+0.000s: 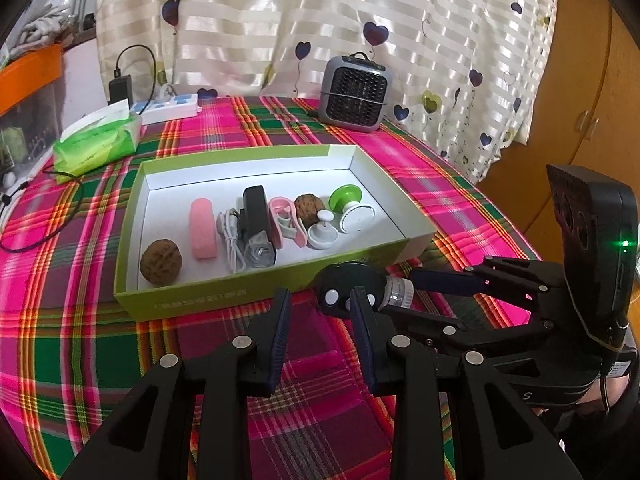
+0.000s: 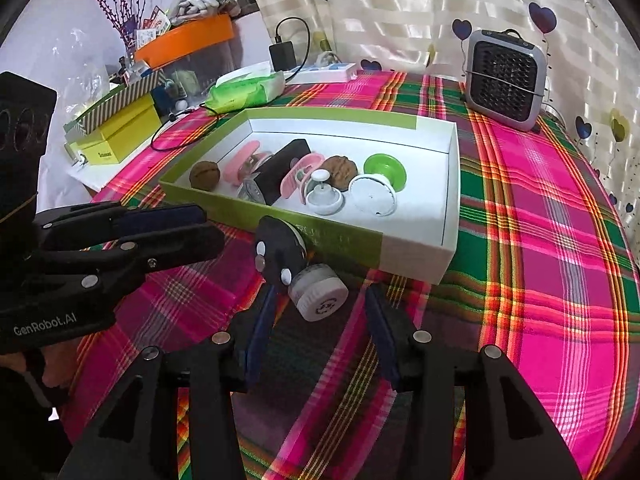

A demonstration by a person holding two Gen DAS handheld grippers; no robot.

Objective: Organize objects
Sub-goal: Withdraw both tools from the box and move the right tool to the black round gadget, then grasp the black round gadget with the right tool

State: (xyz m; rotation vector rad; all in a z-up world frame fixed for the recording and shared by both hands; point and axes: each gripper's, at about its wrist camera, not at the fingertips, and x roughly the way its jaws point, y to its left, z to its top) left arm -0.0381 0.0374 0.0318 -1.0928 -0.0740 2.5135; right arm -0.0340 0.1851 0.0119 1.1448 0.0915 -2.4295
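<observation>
A green and white box on the plaid cloth holds two walnuts, a pink block, a black device, a pink clip and white and green caps. A black gadget with a white cap lies on the cloth just in front of the box. My right gripper is open with its jaws either side of the gadget's cap end. My left gripper is open and empty just left of the gadget.
A grey mini fan stands behind the box. A green tissue pack, a power strip with a charger and black cables lie at the back left. Yellow boxes sit off the table's left edge. A curtain hangs behind.
</observation>
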